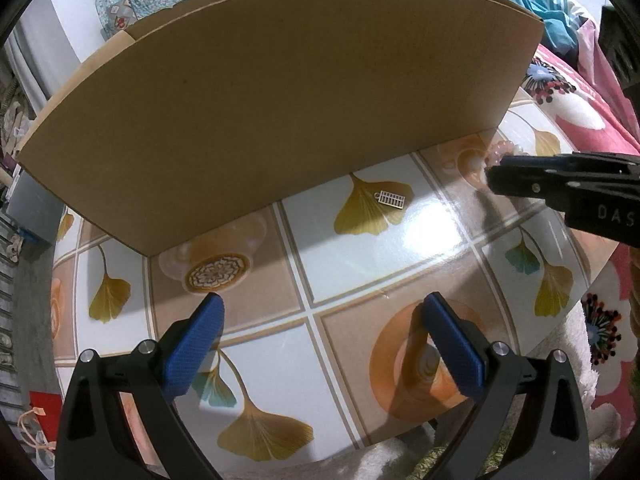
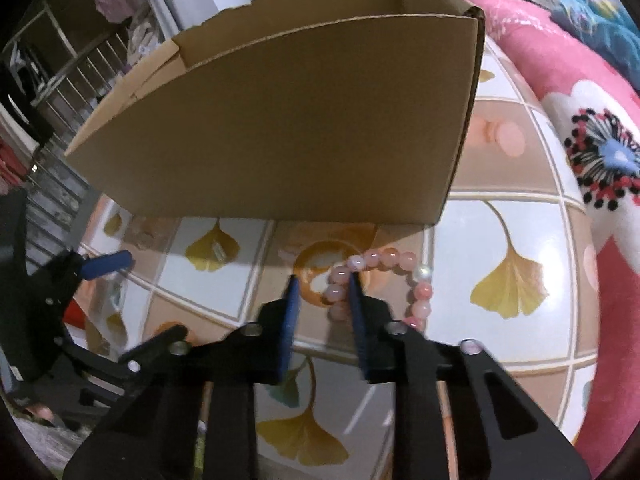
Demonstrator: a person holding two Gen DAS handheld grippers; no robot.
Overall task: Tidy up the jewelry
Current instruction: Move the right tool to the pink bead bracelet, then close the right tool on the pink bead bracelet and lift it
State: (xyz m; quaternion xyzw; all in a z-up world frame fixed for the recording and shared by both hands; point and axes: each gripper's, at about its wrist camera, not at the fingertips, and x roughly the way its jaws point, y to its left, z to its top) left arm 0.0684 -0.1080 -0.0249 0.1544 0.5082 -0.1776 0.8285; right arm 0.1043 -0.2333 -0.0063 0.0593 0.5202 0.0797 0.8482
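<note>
Bead bracelet (image 2: 380,284) lies at centre frame before the cardboard box (image 2: 280,128), the right gripper (image 2: 322,280) narrowed beside it with nothing clamped, so shift right to straddle the beads before squeezing, while the left gripper (image 1: 324,304) waits wide

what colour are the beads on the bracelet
Pale pink beads, one or two pearly white; clearest in the right wrist view.

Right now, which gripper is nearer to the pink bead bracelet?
Right. The right gripper is at the pink bead bracelet, one finger inside its loop. The left gripper hangs open, apart from it, over bare table.
</note>
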